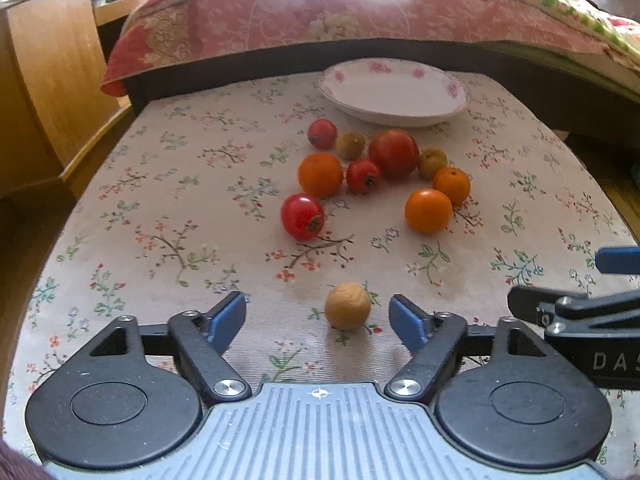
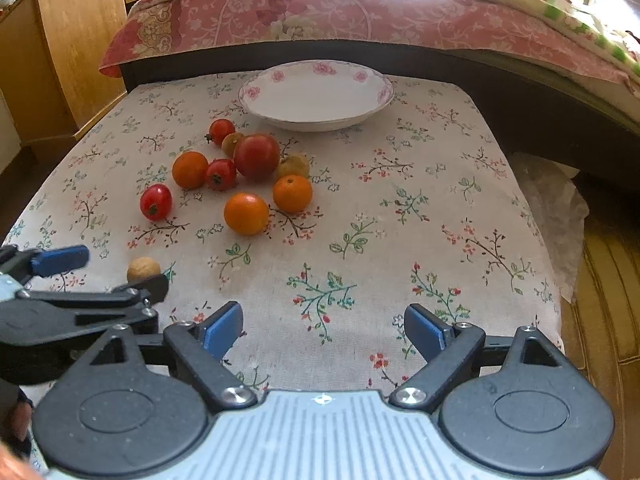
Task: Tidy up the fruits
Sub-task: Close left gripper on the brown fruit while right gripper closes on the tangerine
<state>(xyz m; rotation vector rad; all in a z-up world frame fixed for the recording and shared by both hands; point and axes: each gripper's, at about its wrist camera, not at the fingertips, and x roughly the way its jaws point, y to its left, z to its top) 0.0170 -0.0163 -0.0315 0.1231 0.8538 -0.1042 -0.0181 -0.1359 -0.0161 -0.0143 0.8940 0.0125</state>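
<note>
Scattered fruits on floral-cloth worktop (image 1: 160, 208), white rose-rimmed ceramic bowl (image 1: 394, 88) bare inside.
Both hand-held grippers spread wide: left (image 1: 318, 316) flanking round tan walnut (image 1: 347, 306); right (image 2: 324, 326) holding nothing. Red-and-orange fruit cluster (image 2: 256, 156) at bowl's seven o'clock.

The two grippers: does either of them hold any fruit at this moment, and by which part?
Nothing is held. The left gripper is open around the walnut without touching it. The right gripper is open over bare tablecloth.
</note>
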